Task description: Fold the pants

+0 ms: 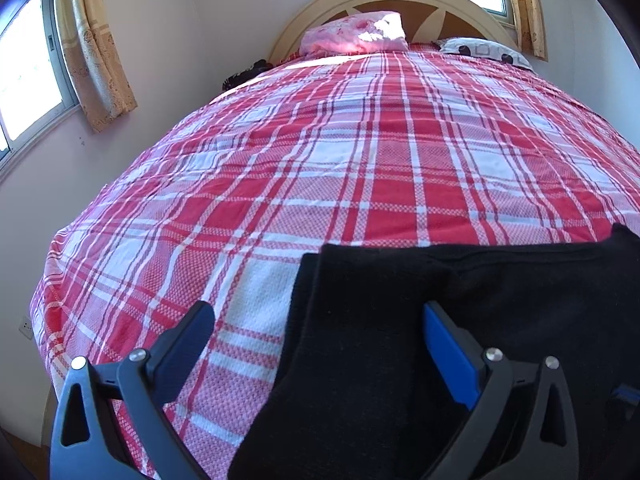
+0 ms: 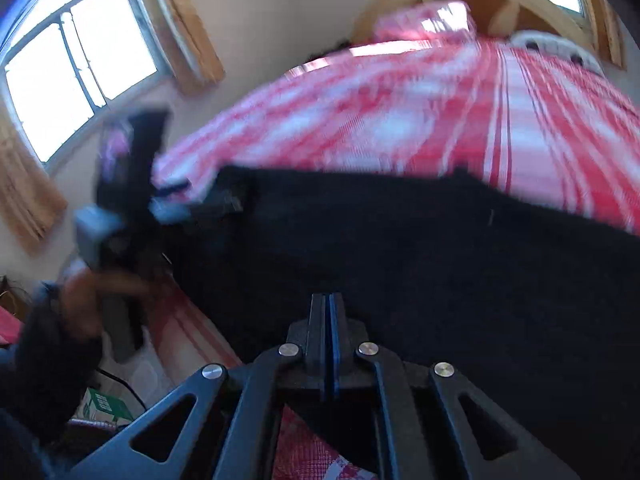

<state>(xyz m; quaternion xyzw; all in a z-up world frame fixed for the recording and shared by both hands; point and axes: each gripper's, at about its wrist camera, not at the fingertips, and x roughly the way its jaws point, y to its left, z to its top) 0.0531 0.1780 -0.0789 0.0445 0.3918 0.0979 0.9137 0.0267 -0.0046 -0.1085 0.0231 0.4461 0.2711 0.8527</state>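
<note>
Pants (image 1: 460, 320) lie flat on the bed (image 1: 320, 160) for folding; left tool (image 1: 320, 320) gapes empty over their edge, right tool (image 2: 329, 304) is pressed closed, seemingly pinching nothing, though blurred.

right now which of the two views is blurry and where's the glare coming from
Right wrist view: smeared by motion blur, the plaid bedspread streaked, the window blown out white. Left wrist view: sharp, sun glare on the pink pillow, black pants too dark for detail; fisheye bends both.
</note>
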